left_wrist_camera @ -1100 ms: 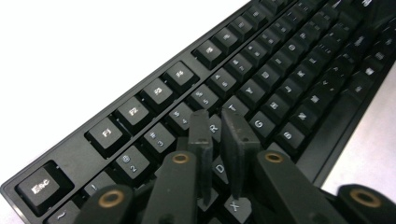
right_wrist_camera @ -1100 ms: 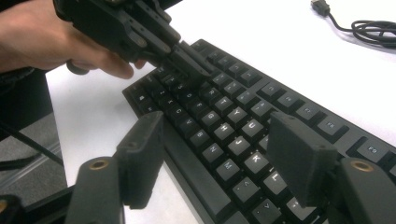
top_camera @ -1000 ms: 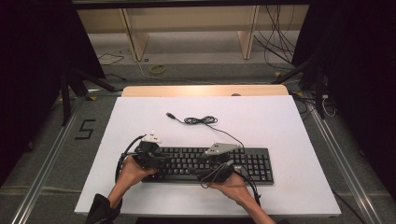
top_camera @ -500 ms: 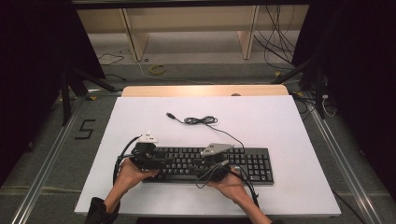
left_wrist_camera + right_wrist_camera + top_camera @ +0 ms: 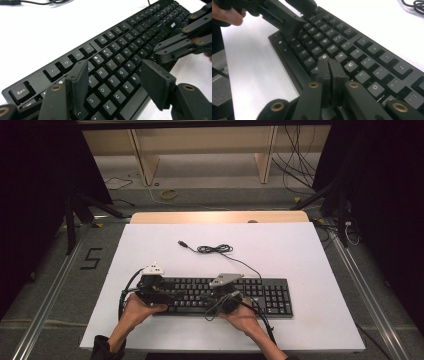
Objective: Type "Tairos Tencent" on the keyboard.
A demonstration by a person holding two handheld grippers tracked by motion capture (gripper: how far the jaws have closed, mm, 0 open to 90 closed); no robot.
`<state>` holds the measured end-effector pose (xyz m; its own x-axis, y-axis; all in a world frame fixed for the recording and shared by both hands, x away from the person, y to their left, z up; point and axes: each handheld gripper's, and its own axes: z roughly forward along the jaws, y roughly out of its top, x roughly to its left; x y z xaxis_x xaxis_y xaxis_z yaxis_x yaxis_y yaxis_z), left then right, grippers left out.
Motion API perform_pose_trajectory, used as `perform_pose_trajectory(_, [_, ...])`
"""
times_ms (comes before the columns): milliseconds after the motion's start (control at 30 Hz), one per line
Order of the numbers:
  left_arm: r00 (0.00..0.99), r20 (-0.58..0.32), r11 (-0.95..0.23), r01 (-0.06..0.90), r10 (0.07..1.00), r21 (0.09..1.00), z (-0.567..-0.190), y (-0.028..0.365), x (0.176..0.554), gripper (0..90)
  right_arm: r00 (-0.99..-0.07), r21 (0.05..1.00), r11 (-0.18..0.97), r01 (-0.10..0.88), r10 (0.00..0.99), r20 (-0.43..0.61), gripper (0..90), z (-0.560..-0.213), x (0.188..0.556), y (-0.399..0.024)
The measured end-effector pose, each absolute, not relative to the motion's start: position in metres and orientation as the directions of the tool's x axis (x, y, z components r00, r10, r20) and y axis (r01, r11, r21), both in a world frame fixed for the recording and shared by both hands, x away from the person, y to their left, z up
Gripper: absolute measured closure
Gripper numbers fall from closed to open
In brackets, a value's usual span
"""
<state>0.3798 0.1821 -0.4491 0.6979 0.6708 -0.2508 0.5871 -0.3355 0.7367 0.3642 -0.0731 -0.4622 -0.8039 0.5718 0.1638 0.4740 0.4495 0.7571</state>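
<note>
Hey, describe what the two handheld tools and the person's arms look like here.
Both tools are black, with flat rectangular pads on linked bars pinned by brass-coloured rivets. The left tool carries a white block on top, the right tool a grey three-cornered plate. A black cable loops from each. The left forearm ends in a dark sleeve near the elbow; the right forearm is bare.

Bright overhead light on the white rectangular counter (image 5: 300, 250), dark surroundings, glare whitening it in the gripper views, nearest black jaws softly blurred
</note>
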Motion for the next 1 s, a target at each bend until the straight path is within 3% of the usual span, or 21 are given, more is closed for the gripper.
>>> perform_pose_trajectory(1000, [0.696,-0.278,-0.293,0.582,0.662,0.759,-0.445,0.190,0.369,35.2,-0.803,0.715,0.499,0.490,0.577,0.148,90.0,-0.476,0.370,-0.061])
